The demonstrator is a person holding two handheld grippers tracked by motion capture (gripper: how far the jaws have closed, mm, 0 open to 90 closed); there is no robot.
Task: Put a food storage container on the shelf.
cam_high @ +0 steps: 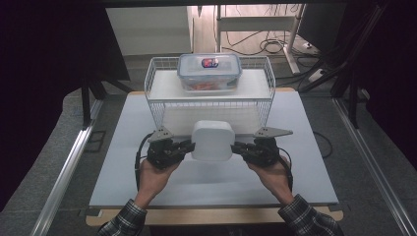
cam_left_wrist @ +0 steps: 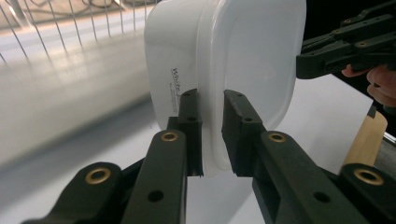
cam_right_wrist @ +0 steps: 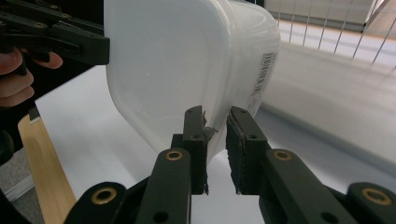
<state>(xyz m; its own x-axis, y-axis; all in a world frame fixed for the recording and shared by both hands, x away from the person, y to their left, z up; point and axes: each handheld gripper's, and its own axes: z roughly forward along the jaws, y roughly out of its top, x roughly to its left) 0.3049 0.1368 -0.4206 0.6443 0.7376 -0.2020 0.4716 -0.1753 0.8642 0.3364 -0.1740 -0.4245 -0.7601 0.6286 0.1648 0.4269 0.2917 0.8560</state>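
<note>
A white lidded plastic box [cam_high: 212,140] hangs above the white table, held from both sides. My left gripper [cam_high: 189,145] is shut on the box's left rim; in the left gripper view its jaws pinch the lid edge of the white box [cam_left_wrist: 224,60]. My right gripper [cam_high: 236,147] is shut on the right rim; the right gripper view shows the white box [cam_right_wrist: 177,65] with a barcode label on its side, its rim clamped between the pads. Each gripper view also shows the other gripper on the far side of the box.
A white wire basket rack [cam_high: 156,101] stands just behind the held box. On its shelf sits a clear container [cam_high: 209,73] with a blue-edged lid and a sticker. The white table top [cam_high: 147,182] has a wooden front edge. Dark curtains flank both sides.
</note>
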